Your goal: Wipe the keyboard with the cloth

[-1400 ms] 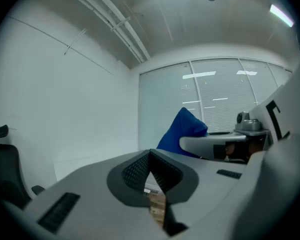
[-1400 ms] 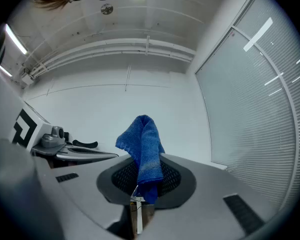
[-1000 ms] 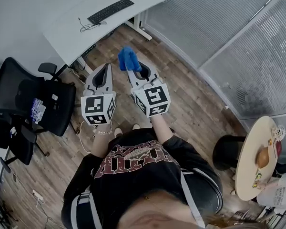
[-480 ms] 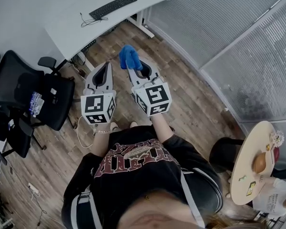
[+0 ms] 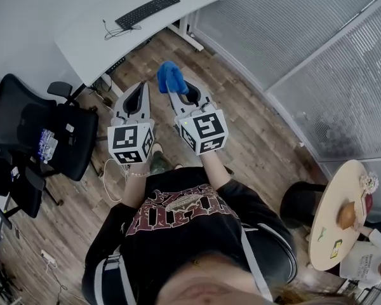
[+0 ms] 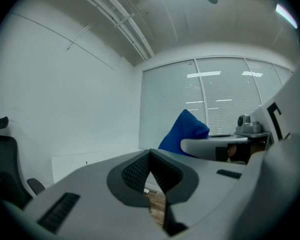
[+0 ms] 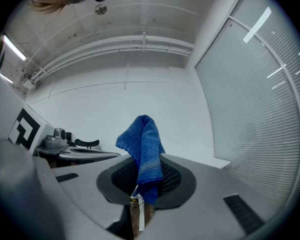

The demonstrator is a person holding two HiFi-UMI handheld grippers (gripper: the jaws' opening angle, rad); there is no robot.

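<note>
Right gripper (image 7: pixel 142 186) has its jaws clamped on the lower end of the blue cloth (image 7: pixel 141 149), which stands up between them in a loose fold. Left gripper (image 6: pixel 151 156) has its jaws pressed together with nothing between. In the head view both are held up in front of the person, side by side, above the wooden floor (image 5: pixel 254 126).

The keyboard (image 5: pixel 147 11) lies well apart from them, at the far left on the white desk (image 5: pixel 82 43), with a thin cable (image 5: pixel 114 32) beside it. Black office chairs (image 5: pixel 44 132) stand at the left.

The step in hand appears to be carrying the cloth to the desk. To do it well, keep the clamp firm, step close, then lay the free fold flat on the keys, so fabric and not jaw tips does the rubbing.

No readable writing shows: the cubes carry only black-and-white square markers, and the shirt print is too small to read.
</note>
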